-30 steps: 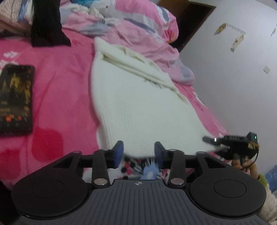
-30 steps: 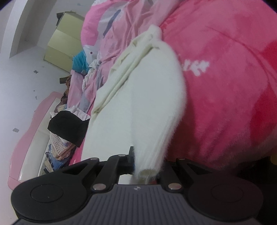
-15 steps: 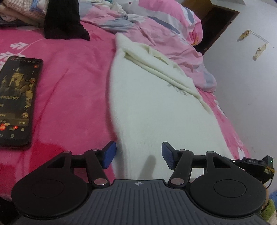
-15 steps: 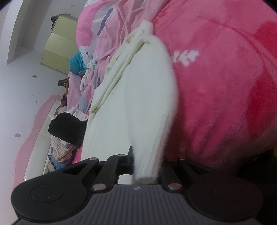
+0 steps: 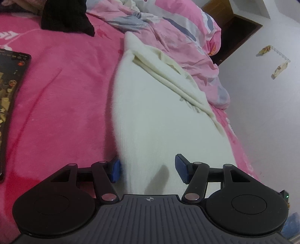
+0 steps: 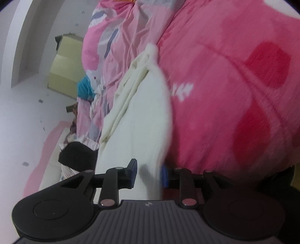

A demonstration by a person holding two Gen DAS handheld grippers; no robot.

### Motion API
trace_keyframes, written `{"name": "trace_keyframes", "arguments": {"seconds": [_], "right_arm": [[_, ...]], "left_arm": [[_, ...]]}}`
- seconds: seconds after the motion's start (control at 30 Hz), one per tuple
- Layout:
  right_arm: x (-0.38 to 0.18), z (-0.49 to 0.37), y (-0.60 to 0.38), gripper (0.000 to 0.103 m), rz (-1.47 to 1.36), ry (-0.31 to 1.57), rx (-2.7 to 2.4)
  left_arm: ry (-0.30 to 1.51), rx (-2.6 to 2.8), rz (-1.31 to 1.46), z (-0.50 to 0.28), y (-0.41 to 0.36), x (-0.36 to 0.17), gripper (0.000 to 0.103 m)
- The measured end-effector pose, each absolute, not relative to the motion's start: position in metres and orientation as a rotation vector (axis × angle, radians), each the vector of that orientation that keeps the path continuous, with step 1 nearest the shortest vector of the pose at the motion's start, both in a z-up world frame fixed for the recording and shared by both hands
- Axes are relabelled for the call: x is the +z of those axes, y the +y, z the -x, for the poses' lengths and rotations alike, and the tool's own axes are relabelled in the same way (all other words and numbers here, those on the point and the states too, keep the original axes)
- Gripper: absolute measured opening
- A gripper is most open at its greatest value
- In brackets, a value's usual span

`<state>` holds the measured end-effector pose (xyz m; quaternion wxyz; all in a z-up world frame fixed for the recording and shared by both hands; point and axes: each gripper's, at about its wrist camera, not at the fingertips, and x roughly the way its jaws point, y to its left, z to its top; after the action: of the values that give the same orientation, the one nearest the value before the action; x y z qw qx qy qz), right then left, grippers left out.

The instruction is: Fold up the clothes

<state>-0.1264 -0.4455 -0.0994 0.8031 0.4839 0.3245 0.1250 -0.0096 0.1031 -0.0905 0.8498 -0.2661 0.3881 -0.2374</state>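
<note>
A white knit sweater (image 5: 159, 112) lies lengthwise on the pink blanket (image 5: 65, 103), with a cream folded layer along its far right side. My left gripper (image 5: 148, 168) is open, its blue pads on either side of the sweater's near end, not touching it. In the right wrist view the sweater (image 6: 146, 122) runs from the far quilt down between the fingers and under the gripper body. My right gripper (image 6: 148, 175) is open by a narrow gap with the fuzzy edge lying between its pads; this frame is blurred.
A phone (image 5: 9, 93) with a lit screen lies on the blanket at the left. A black garment (image 5: 65, 16) sits at the far end. A crumpled pink quilt (image 5: 178, 33) borders the sweater's far right. A white wall (image 5: 262, 112) runs close along the right.
The left gripper opened wider and moved forward over the sweater's near end. The right gripper's fingers parted from the edge they held, and the cloth now reaches under its body.
</note>
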Motion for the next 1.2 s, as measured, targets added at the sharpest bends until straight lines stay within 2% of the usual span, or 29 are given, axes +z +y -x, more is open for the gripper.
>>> {"name": "trace_keyframes", "arguments": {"seconds": [0.23, 0.3, 0.33, 0.37, 0.47, 0.83, 1.2], "right_arm": [[-0.108, 0.094, -0.445, 0.027, -1.047, 0.721, 0.316], [-0.104, 0.083, -0.437, 0.021, -0.997, 0.726, 0.319], [-0.101, 0.078, -0.432, 0.012, -0.965, 0.732, 0.317], [-0.098, 0.074, -0.428, 0.012, -0.934, 0.737, 0.315], [-0.083, 0.076, -0.416, 0.01, -0.853, 0.719, 0.295], [-0.024, 0.111, -0.404, 0.008, -0.74, 0.553, 0.302], [-0.005, 0.141, -0.406, 0.008, -0.728, 0.515, 0.313]], "left_arm": [[0.817, -0.481, 0.462, 0.01, 0.088, -0.086, 0.054], [0.813, -0.458, 0.395, 0.011, 0.08, -0.083, 0.044], [0.811, -0.447, 0.361, 0.011, 0.076, -0.081, 0.035], [0.809, -0.435, 0.327, 0.012, 0.072, -0.08, 0.024], [0.783, -0.408, 0.299, 0.017, 0.068, -0.073, 0.011], [0.587, -0.398, 0.223, 0.056, 0.062, -0.026, 0.007], [0.583, -0.464, 0.249, 0.088, 0.067, -0.016, 0.007]]}}
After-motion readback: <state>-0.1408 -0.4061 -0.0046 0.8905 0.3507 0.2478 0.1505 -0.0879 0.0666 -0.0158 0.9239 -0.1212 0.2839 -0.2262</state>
